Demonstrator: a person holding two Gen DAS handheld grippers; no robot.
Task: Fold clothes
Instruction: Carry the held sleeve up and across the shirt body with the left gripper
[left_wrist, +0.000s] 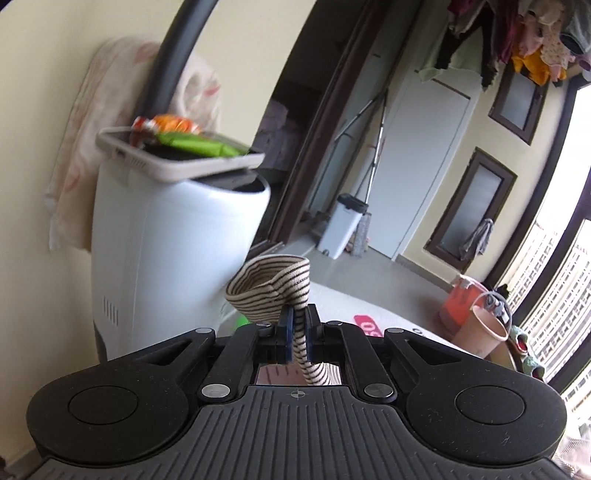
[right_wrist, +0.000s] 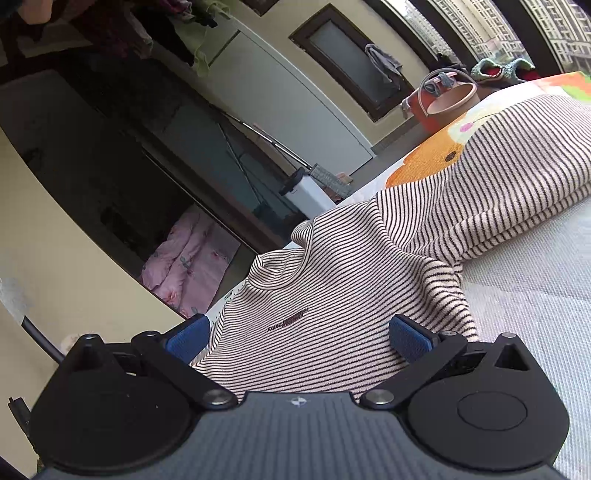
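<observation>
A cream top with thin black stripes (right_wrist: 332, 295) lies partly folded on a bed, its collar (right_wrist: 280, 258) toward the far edge and a folded part (right_wrist: 517, 166) stacked at the right. My right gripper (right_wrist: 299, 338) is open, its blue pads (right_wrist: 410, 338) on either side of the chest print, just above the fabric. My left gripper (left_wrist: 300, 328) is shut on a strip of the striped top (left_wrist: 273, 291), which loops up above the pads and hangs below them.
A white appliance (left_wrist: 166, 258) with a phone (left_wrist: 177, 158) and snack packets on top stands left. A pink bucket (left_wrist: 480, 332) and an orange container (left_wrist: 461, 295) sit beyond the bed (right_wrist: 535, 314). A patterned blanket (right_wrist: 436, 151) lies under the top.
</observation>
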